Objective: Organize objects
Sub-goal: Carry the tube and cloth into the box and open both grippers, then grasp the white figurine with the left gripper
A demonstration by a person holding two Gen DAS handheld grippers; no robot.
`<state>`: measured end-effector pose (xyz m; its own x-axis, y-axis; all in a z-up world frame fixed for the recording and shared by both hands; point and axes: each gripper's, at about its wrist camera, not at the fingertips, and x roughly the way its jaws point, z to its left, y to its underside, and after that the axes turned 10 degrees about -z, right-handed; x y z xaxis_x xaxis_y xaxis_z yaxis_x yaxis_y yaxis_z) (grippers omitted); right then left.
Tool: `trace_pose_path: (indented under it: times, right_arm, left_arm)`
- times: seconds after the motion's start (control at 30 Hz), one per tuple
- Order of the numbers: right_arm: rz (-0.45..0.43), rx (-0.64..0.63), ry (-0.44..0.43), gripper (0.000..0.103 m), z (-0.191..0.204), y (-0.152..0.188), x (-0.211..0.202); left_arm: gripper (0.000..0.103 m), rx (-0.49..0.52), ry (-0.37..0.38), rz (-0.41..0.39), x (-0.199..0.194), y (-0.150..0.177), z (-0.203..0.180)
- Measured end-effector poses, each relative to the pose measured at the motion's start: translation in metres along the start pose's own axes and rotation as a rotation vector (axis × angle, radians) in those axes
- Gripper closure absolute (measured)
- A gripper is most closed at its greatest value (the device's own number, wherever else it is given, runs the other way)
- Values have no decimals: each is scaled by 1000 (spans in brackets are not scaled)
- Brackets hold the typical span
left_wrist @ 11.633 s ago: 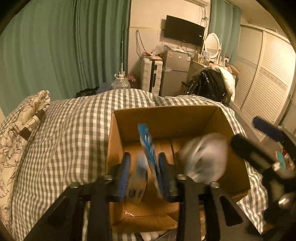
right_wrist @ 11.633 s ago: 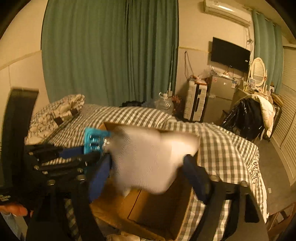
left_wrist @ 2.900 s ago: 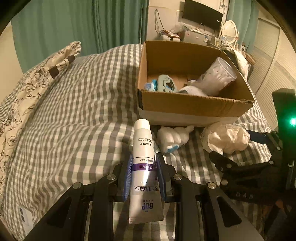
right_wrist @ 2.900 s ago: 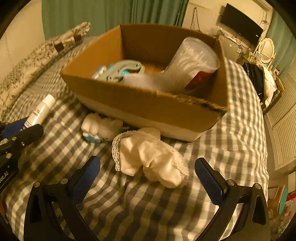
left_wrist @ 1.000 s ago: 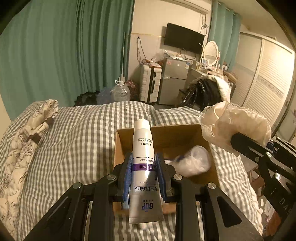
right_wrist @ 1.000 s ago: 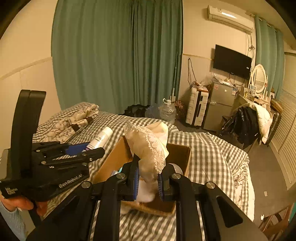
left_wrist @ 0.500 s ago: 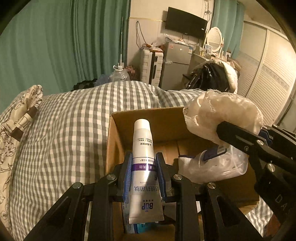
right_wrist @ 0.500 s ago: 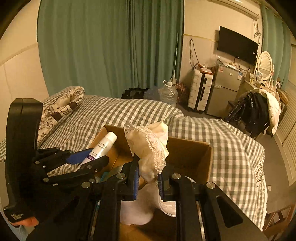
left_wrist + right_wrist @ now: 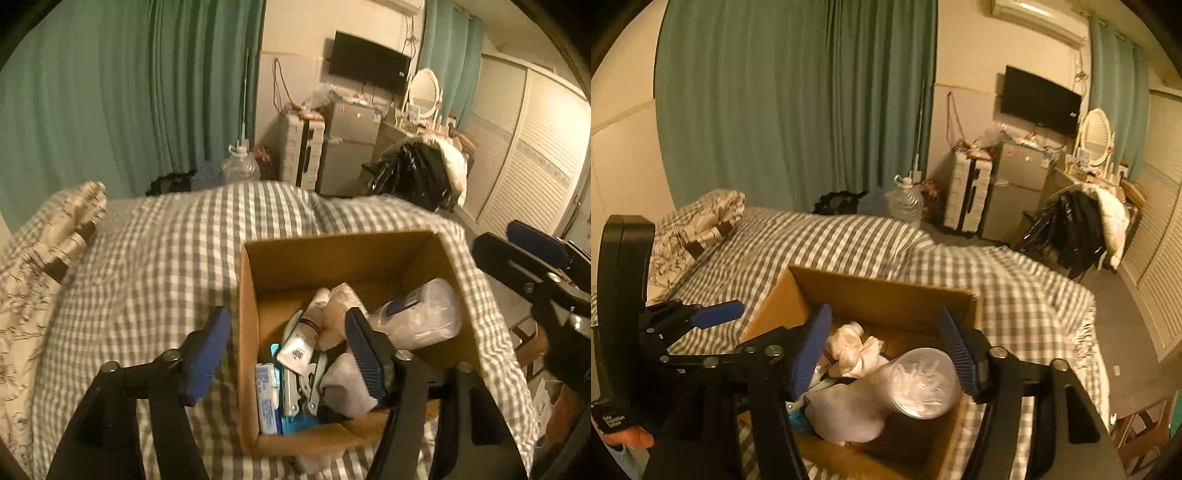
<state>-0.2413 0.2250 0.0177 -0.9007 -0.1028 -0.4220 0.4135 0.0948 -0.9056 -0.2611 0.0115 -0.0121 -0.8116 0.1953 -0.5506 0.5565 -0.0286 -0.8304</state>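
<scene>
Box (image 9: 332, 258) of brown card sits on the checked bed (image 9: 155, 266), its top open, and both grippers hang above it with fingers spread wide and nothing between them. The left gripper (image 9: 288, 350) straddles the box's left wall: one finger is over the bedcover, the other over the contents. The right gripper (image 9: 886, 350) is over the middle of the box.

Inside lie a tube (image 9: 306, 332), a cream lace cloth (image 9: 340, 306), a clear tub (image 9: 421, 317) on its side, a grey-white cloth (image 9: 347, 380) and a small blue-and-white carton (image 9: 266, 397), all piled against one another.

The left view looks down the box's left side and shows the tube and carton plainly. The right view shows the tub's round end (image 9: 918, 384) and the lace cloth (image 9: 849, 349), but the tube is mostly hidden behind a finger.

Bare bedcover lies open to the left of the box, up to a patterned pillow (image 9: 44, 258). On the right the bed edge falls away close beside the box.
</scene>
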Motion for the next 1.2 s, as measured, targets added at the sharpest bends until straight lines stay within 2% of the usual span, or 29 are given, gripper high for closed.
trace_pose_path:
  times: [0.07,0.23,0.3,0.33,0.43,0.6,0.8,1.0,1.2]
  right_arm:
    - [-26,3,12,31,-4,-10,-20]
    - [-67,-17,50,19,-2,-25,-77]
    - [-74,-27,74,15,-2,-27,-98]
    - [-77,-29,80,13,-1,-26,-107]
    - [-97,-17,91,8,-2,-20,-143]
    - [-78,20,114,2,-6,4,-168]
    - [10,49,141,0,-11,58,-153]
    - [116,35,143,0,-9,106,-114]
    - [176,67,158,0,-20,128,-85]
  left_arm:
    - [23,8,-9,-39,-23,-7,-1]
    - [18,25,-12,-105,-75,-15,-6]
    - [10,36,-21,-138,-96,-16,-8]
    - [9,40,-27,-154,-105,-15,-9]
    - [8,64,-32,-180,-134,-8,-15]
    - [2,65,-62,-187,-156,19,-15]
    - [2,24,-89,-113,-136,63,-10]
    - [2,0,-93,17,-87,115,-16]
    - [2,37,-102,128,-45,145,-30]
